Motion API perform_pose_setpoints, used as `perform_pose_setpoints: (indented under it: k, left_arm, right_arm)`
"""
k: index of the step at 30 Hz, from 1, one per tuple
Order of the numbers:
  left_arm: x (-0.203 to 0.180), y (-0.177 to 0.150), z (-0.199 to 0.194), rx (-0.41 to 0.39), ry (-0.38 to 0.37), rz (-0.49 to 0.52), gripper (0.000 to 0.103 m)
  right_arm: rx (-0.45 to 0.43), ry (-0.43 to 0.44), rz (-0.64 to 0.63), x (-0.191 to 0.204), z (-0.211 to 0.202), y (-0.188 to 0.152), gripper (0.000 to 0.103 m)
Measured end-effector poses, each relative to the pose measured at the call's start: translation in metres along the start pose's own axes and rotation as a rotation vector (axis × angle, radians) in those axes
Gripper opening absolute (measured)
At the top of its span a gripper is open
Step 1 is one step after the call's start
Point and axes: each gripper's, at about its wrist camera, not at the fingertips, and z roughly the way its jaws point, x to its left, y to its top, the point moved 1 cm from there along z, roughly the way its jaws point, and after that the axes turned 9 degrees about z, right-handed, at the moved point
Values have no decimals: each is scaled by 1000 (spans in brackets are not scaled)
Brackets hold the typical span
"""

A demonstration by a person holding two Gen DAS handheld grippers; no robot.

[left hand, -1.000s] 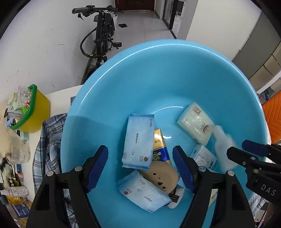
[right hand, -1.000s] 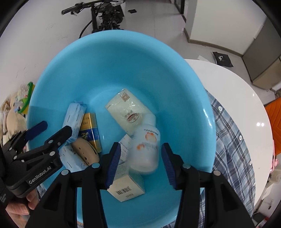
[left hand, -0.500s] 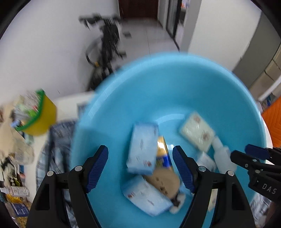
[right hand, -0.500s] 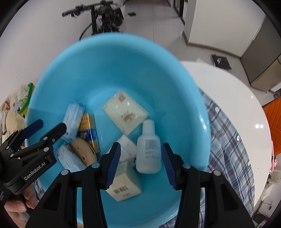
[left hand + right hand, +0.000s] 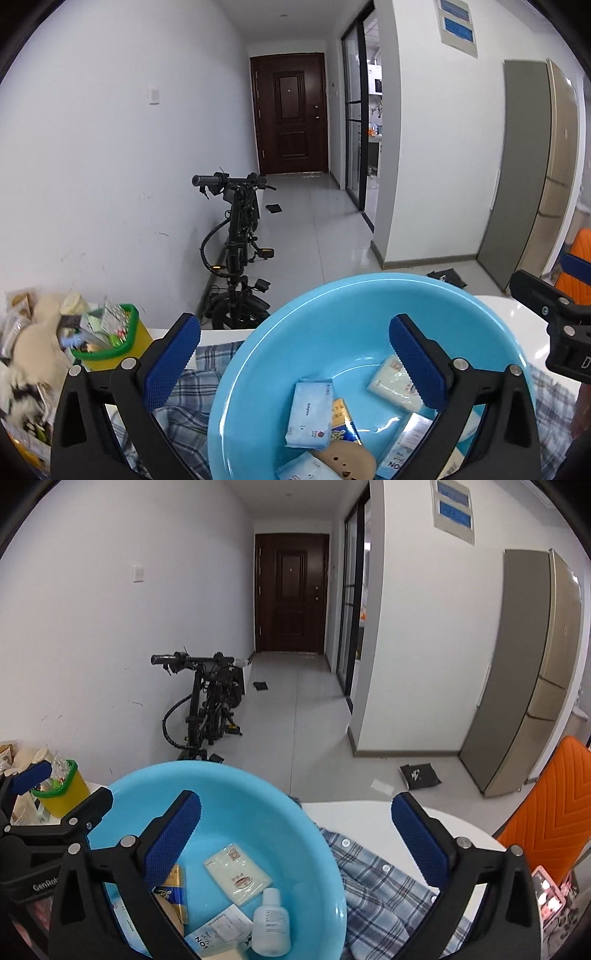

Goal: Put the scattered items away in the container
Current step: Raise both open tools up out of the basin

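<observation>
The blue basin (image 5: 332, 314) holds light-blue tissue packs (image 5: 308, 413), a cream sachet (image 5: 391, 384), a gold-and-blue pack (image 5: 341, 421) and a tan round item (image 5: 343, 458). In the right wrist view the basin (image 5: 240, 786) also shows a white bottle (image 5: 271, 926) lying beside a small carton (image 5: 214, 934). My left gripper (image 5: 293, 325) hovers above the basin's near side, jaws opening wide, nothing between them. My right gripper (image 5: 295, 799) hangs over the basin's right rim, jaws likewise opening and empty.
A plaid shirt (image 5: 380, 886) lies under the basin on the white table (image 5: 369, 816). A yellow bin with a green rim (image 5: 110, 343) and a plush toy with snack packs (image 5: 29, 343) crowd the left. Beyond are a bicycle (image 5: 236, 243) and an orange chair (image 5: 546, 805).
Both grippers rose and tipped up from looking into the basin to facing the hallway. Both jaws spread wider. The white bottle left the right jaws and now lies in the basin.
</observation>
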Motion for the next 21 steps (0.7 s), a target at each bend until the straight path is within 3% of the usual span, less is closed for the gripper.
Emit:
perform_pose_setpoints:
  k: [6,10,15,17,19,21]
  left_arm:
    - [1,0,-11,-42,-50,-41,103]
    - [-3,1,-40,-156,-13,20,103]
    - [-2,-7,-79,-219,27,52,103]
    - [3,-14,-97,-223,45,64,103]
    - [12,-24,-114,-232,29,10,103]
    - [19,-35,-131,-232,-9,-41,103]
  right_arm:
    - [-37,19,27,0,-11,-3,103]
    - [-79,35,-2,2,-29,-4,103]
    - [-142,10,-103,10,-59,-11,103]
    - [-124,-36,-123,13,-70,-18,103]
    - [-115,-30,-125,12,-88,-28,103]
    - [-97,35,-99,11,-110,-41,103]
